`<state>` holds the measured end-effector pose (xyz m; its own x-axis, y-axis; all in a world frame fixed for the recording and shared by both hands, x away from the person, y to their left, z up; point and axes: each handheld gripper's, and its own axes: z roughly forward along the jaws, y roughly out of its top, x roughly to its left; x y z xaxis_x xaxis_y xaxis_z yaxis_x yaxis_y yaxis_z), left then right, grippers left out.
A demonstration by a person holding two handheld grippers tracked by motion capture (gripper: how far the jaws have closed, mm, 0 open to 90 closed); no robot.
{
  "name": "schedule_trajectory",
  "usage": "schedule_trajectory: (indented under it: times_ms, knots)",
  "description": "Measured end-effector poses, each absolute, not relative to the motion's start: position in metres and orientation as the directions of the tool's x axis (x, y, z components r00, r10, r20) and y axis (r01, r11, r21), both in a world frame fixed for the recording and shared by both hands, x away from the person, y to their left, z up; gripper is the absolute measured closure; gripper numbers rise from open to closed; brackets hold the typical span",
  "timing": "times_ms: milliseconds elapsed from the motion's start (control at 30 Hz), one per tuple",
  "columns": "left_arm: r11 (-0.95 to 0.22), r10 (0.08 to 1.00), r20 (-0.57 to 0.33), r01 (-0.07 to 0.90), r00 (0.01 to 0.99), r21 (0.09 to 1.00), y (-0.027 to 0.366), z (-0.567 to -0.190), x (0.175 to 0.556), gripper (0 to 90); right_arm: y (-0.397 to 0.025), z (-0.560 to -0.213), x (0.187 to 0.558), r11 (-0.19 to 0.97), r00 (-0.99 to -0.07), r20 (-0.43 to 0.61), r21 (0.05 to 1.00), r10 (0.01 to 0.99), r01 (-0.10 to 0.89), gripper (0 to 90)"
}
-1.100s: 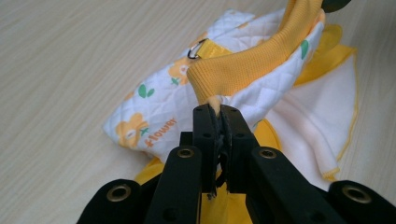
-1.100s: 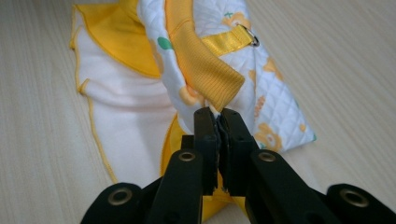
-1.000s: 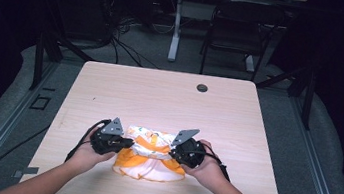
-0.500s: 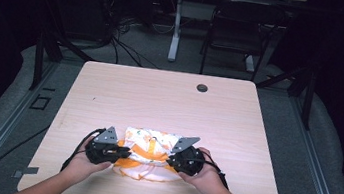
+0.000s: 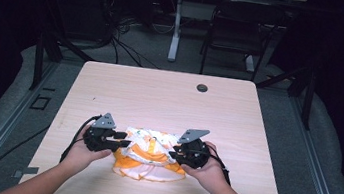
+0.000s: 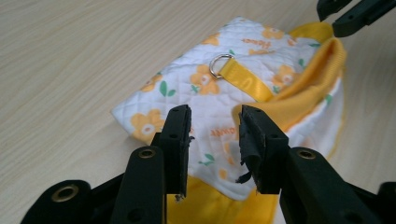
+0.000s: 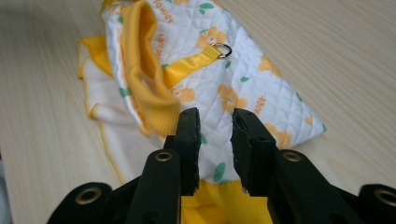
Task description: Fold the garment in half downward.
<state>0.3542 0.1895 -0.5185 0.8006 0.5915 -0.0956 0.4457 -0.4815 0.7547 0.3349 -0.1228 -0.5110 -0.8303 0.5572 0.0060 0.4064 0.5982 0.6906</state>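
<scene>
On the near part of the light wooden table (image 5: 160, 95), the left gripper (image 5: 121, 144) sits at the left edge of a white quilted garment with orange flowers and yellow trim (image 5: 150, 154), jaws apart over it. The right gripper (image 5: 172, 154) sits at its right edge, jaws apart too.

Black two-jaw grippers, grey three-cornered plates, black cables, brass-ringed screw holes
</scene>
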Motion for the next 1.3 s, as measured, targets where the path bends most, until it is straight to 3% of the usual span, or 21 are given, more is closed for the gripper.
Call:
schedule_trajectory:
  times_ms: [200, 633, 1300]
  knots:
    - [-0.479, 0.591, -0.127, 0.472, 0.797, 0.740, 0.181, -0.528, 0.361, 57.0, -0.116, -0.517, 0.341, 0.608, -0.828, 0.011, 0.674, 0.560, 0.420, 66.8]
    - [-0.555, 0.511, -0.082, 0.402, 0.855, 0.729, 0.180, -0.543, 0.338, 48.3, -0.111, -0.533, 0.323, 0.624, -0.848, 0.035, 0.661, 0.528, 0.416, 62.7]
    - [-0.567, 0.482, -0.089, 0.388, 0.872, 0.727, 0.182, -0.571, 0.324, 38.0, -0.114, -0.559, 0.314, 0.657, -0.852, 0.031, 0.622, 0.523, 0.426, 59.9]
